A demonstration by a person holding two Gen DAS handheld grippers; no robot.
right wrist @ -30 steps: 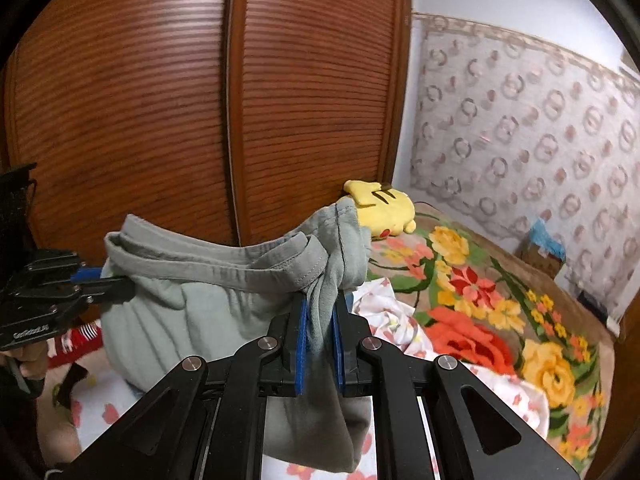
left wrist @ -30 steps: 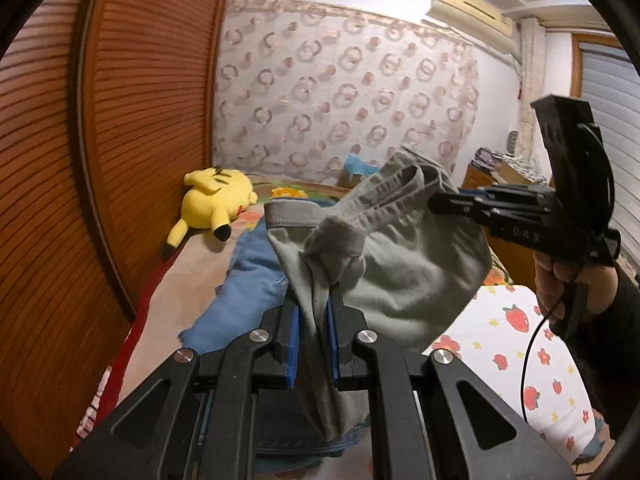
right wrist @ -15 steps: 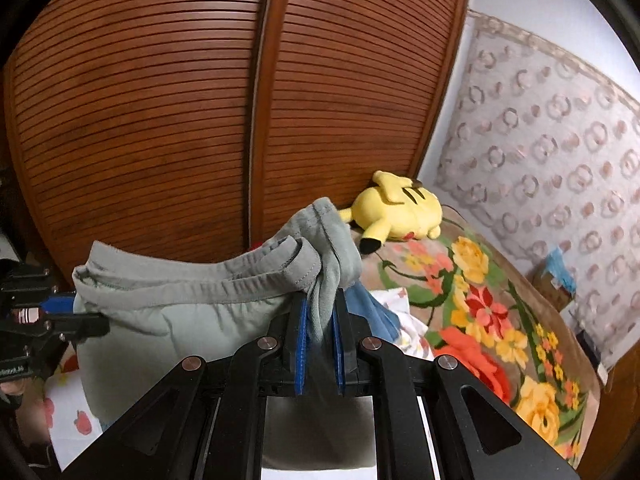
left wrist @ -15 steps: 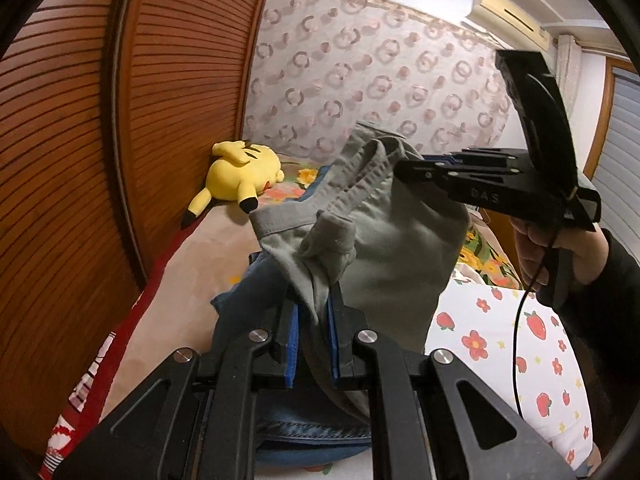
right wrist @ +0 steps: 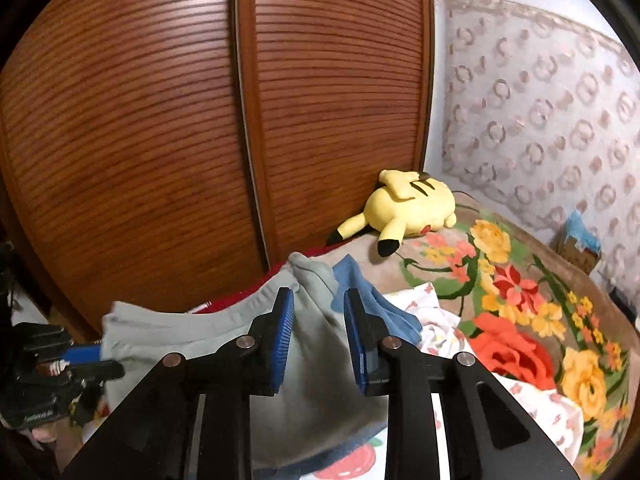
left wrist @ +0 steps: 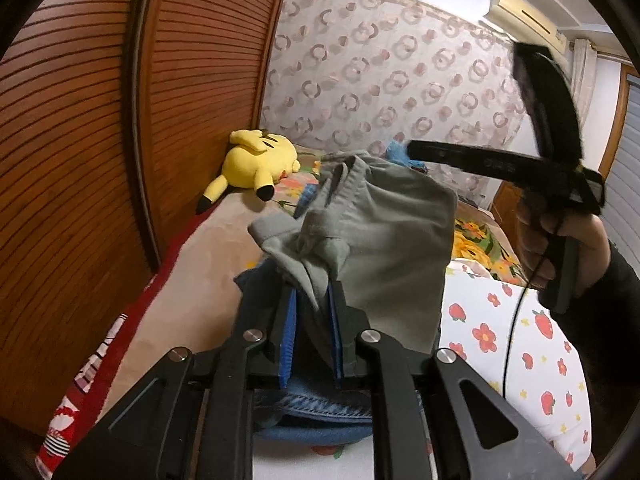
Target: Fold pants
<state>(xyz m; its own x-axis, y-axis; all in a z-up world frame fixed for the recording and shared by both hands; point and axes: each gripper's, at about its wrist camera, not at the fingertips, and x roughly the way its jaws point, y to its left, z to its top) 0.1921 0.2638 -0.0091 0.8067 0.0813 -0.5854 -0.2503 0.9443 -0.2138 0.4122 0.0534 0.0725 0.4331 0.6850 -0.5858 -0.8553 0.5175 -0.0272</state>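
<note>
Yellow plush beyond grey pants — jeans beneath

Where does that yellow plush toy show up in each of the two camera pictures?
Left wrist view: the yellow plush toy lies left of centre on the bed, beside the wooden slatted doors.
Right wrist view: it lies right of centre.
Shared landmark: the doors, just behind the toy in both.

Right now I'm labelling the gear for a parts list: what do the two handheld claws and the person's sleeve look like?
Both are matte black. The left claw and right claw have blue ribbed pads, silver pivot screws and triangular cutouts. A thin black cable hangs from the right handle. The sleeve is dark.
</note>
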